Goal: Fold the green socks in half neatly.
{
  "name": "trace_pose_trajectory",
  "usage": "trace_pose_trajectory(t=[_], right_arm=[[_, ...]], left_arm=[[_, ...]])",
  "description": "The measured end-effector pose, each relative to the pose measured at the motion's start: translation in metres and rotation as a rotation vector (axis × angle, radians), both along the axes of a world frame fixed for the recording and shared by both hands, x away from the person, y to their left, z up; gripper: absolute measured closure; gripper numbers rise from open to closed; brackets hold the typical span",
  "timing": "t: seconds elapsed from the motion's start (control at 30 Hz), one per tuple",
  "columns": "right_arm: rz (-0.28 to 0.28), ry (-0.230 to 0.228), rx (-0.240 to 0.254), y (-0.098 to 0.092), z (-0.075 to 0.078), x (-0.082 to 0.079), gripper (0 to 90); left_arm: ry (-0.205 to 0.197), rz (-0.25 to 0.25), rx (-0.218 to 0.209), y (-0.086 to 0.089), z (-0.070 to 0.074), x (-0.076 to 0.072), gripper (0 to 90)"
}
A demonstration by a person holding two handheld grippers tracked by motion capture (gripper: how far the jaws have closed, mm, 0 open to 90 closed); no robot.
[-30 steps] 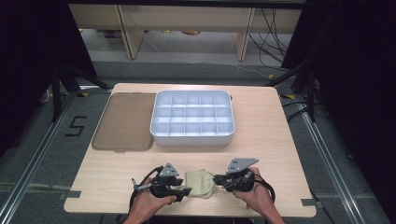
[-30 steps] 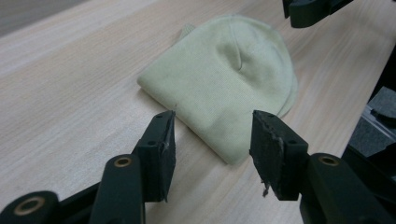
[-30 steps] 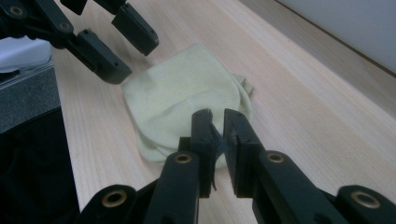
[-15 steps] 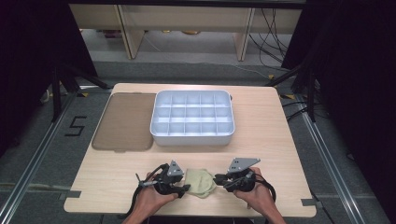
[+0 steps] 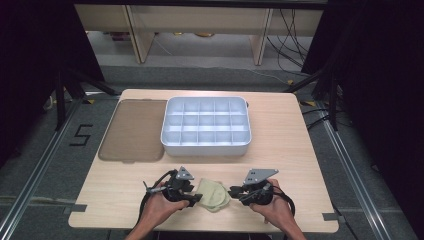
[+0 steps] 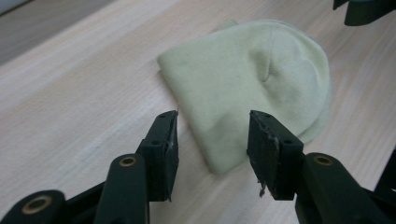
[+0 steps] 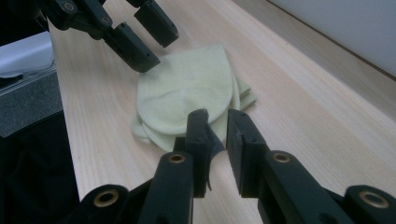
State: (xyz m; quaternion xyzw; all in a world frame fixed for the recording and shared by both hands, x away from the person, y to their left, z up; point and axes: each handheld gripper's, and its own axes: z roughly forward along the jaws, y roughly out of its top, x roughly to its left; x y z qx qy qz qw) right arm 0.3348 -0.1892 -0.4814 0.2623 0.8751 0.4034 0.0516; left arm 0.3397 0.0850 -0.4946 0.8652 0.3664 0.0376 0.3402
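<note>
Left tool (image 5: 196,197) crept onto cloth (image 5: 214,194); wooden table (image 5: 280,145), dark room.

Near edge: folded cloth (image 5: 213,194) lies on your table (image 5: 290,145), between your 2 grippers | left gripper (image 5: 196,198) just left of it | right gripper (image 5: 233,191) just right | behind: compartment tray (image 5: 206,146) | flat lid (image 5: 134,131) left of tray

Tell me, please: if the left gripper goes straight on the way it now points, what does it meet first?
Most likely the pale green cloth: its near edge lies just ahead of the left gripper.
</note>
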Motion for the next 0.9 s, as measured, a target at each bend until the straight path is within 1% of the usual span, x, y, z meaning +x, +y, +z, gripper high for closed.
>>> trace_pose_trajectory(t=[0.03,0.07,0.1,0.13,0.17,0.2,0.23,0.27,0.3,0.33,0.37,0.4,0.47,0.5,0.53,0.6,0.63,0.7,0.77,0.8,0.83,0.87,0.9], right_arm=[[0.004,-0.015,0.001,-0.001,0.000,0.001,79.2],[0.005,-0.014,0.004,-0.001,0.000,0.001,79.2],[0.003,-0.014,0.011,0.000,0.000,0.001,79.0],[0.006,-0.015,0.012,-0.001,0.000,0.001,78.9],[0.012,-0.018,0.009,-0.001,0.001,0.001,78.9],[0.010,-0.021,0.008,-0.001,0.001,0.001,78.9],[0.012,-0.025,0.010,-0.001,0.001,0.001,78.8],[0.009,-0.028,0.016,0.000,0.001,0.001,78.8],[0.003,-0.014,0.020,0.001,0.001,0.000,78.7],[0.016,-0.014,0.014,0.000,0.001,0.000,78.6],[0.029,-0.021,0.019,0.001,0.000,0.001,78.6],[0.032,-0.022,0.019,0.001,0.001,0.001,78.6],[0.020,-0.019,0.009,0.001,0.001,0.000,78.6],[0.009,-0.001,0.020,0.002,0.001,-0.002,78.6],[0.021,-0.026,0.013,0.002,0.002,-0.001,78.6],[0.029,-0.022,0.016,0.003,0.001,-0.001,78.7],[0.035,-0.019,0.015,0.004,0.001,-0.001,78.7],[0.033,-0.014,0.016,0.007,0.000,-0.002,78.9],[0.038,-0.021,0.036,0.011,0.000,-0.002,79.7],[0.040,-0.019,0.044,0.012,0.001,-0.002,80.6],[0.045,-0.031,0.060,0.015,0.001,-0.002,81.7],[0.056,-0.030,0.064,0.017,0.002,-0.002,82.8],[0.061,-0.031,0.076,0.021,0.002,-0.002,83.5]], left_arm=[[0.006,-0.008,0.021,-0.001,-0.001,0.000,53.2],[0.011,0.012,0.012,-0.002,-0.003,0.000,54.0],[0.022,-0.007,0.023,-0.002,-0.003,0.001,54.6],[0.032,-0.012,0.021,-0.002,-0.004,0.002,55.5],[0.048,-0.035,0.015,-0.001,-0.005,0.004,57.5],[0.056,-0.037,0.009,0.000,-0.006,0.004,58.4],[0.046,0.008,-0.028,-0.003,-0.007,0.003,60.6],[0.039,-0.044,0.020,0.001,-0.006,0.006,62.9],[0.044,0.012,-0.036,-0.002,-0.008,0.005,64.7],[0.046,-0.007,-0.021,0.000,-0.007,0.006,67.0],[0.048,0.009,-0.043,-0.001,-0.008,0.005,68.9],[0.037,0.006,-0.040,0.000,-0.008,0.006,72.0],[0.037,0.011,-0.048,0.000,-0.008,0.005,76.0],[0.032,0.010,-0.048,0.000,-0.007,0.005,78.4],[0.037,-0.003,-0.040,0.001,-0.006,0.006,79.9],[0.044,0.008,-0.061,0.001,-0.006,0.005,82.2],[0.037,0.020,-0.065,0.000,-0.005,0.004,82.7],[0.020,0.002,-0.057,0.000,-0.003,0.004,83.2],[0.012,-0.014,-0.055,0.002,0.000,0.005,83.5],[0.009,-0.006,-0.065,0.001,0.002,0.004,83.5],[0.004,-0.005,-0.064,0.002,0.004,0.004,83.5],[-0.002,-0.008,-0.059,0.001,0.006,0.003,83.5],[-0.006,-0.025,-0.047,0.001,0.007,0.003,83.5]])
